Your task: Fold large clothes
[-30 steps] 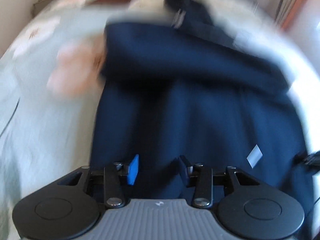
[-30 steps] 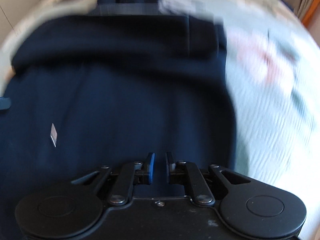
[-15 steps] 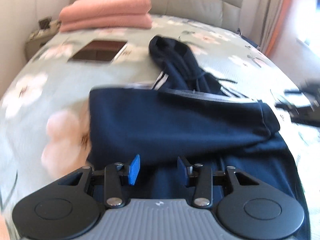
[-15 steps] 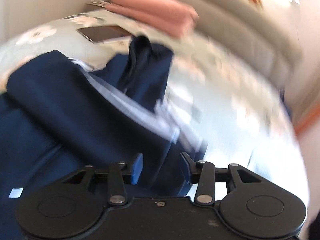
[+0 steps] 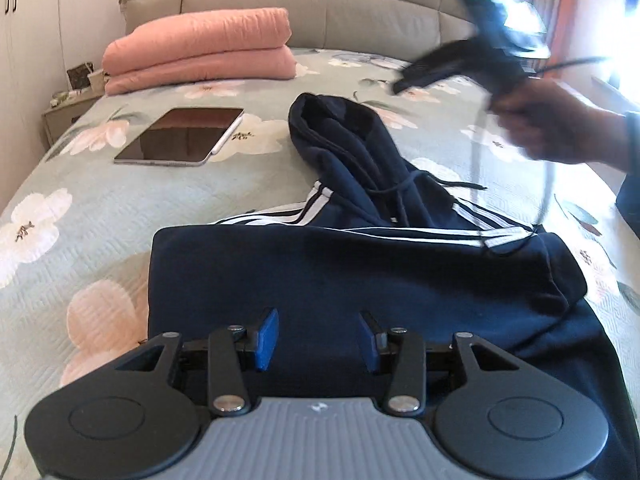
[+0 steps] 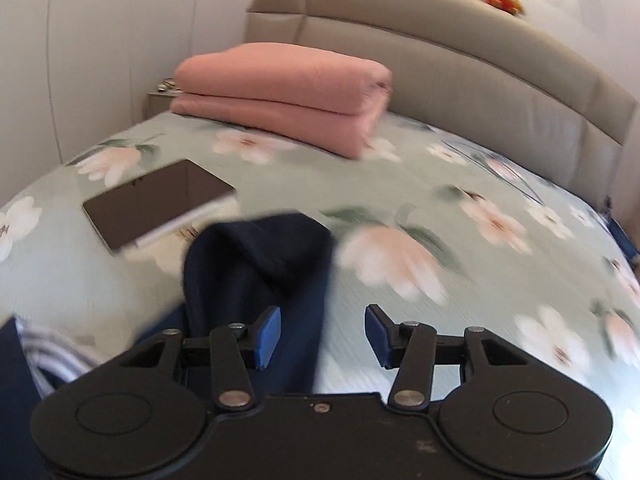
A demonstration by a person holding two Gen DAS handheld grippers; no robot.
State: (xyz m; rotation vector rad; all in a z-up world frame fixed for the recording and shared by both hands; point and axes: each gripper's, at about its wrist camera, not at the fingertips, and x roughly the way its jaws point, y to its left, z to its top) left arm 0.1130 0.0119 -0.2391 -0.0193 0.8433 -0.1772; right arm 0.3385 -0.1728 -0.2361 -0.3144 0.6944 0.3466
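Observation:
A navy hoodie (image 5: pixel 340 276) with white stripes lies on the bed, its lower part folded up over the body. Its hood (image 5: pixel 340 136) points toward the headboard and also shows in the right wrist view (image 6: pixel 260 264). My left gripper (image 5: pixel 318 338) is open and empty, above the near folded edge. My right gripper (image 6: pixel 322 336) is open and empty, raised above the hood. In the left wrist view the right gripper (image 5: pixel 480 56) shows blurred, held up in a hand at the right.
The bed (image 5: pixel 100 208) has a pale green floral cover. A tablet (image 5: pixel 180 136) lies left of the hood. A folded pink blanket (image 5: pixel 200 52) sits by the grey headboard (image 6: pixel 440 48). A nightstand (image 5: pixel 68 108) stands at the left.
Both grippers have let go of the hoodie and risen from close over the fabric. The right gripper opened and swung up toward the hood. The hem now lies folded over the body.

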